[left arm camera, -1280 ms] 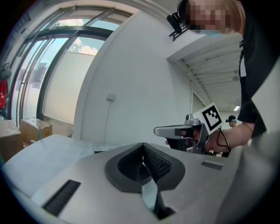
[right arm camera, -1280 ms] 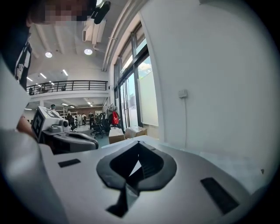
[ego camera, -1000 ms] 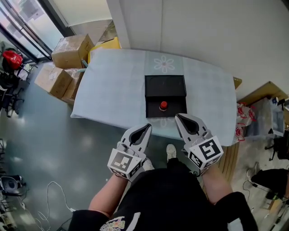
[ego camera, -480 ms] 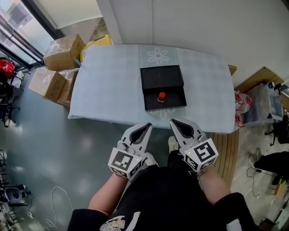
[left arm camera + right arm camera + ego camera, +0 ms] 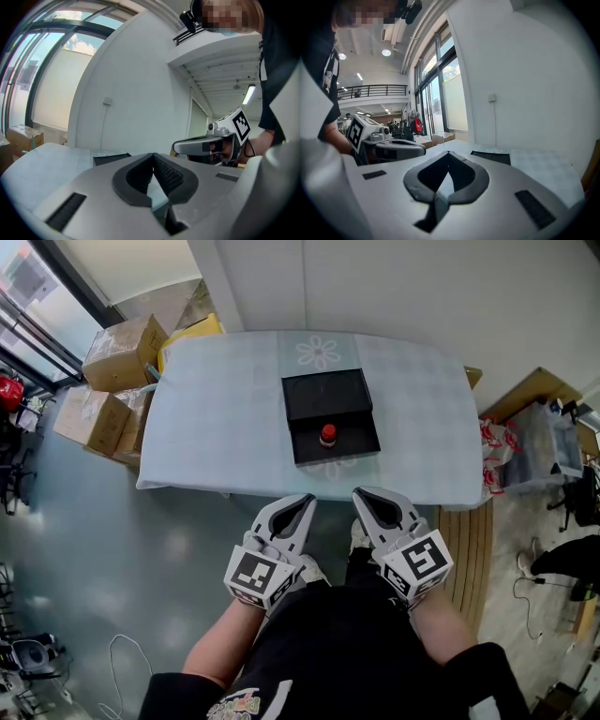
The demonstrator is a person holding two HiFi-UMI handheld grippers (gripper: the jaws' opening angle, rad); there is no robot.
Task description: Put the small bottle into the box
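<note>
A black box lies open on the pale blue table, its lid flat at the far side. A small bottle with a red cap stands inside the box's near half. Both grippers hang well short of the table's near edge, close to my body. My left gripper is shut with nothing in it; its tips meet in the left gripper view. My right gripper is shut and empty too, tips together in the right gripper view. From there the box shows as a dark slab ahead.
Cardboard boxes and a yellow box stand on the floor left of the table. A wooden bench and bags are at the right. A white wall runs behind the table. Grey floor lies between me and the table.
The view has drawn back and shifted: the table and box sit higher and slightly more to the left. Both grippers stay shut, held close to my body.
</note>
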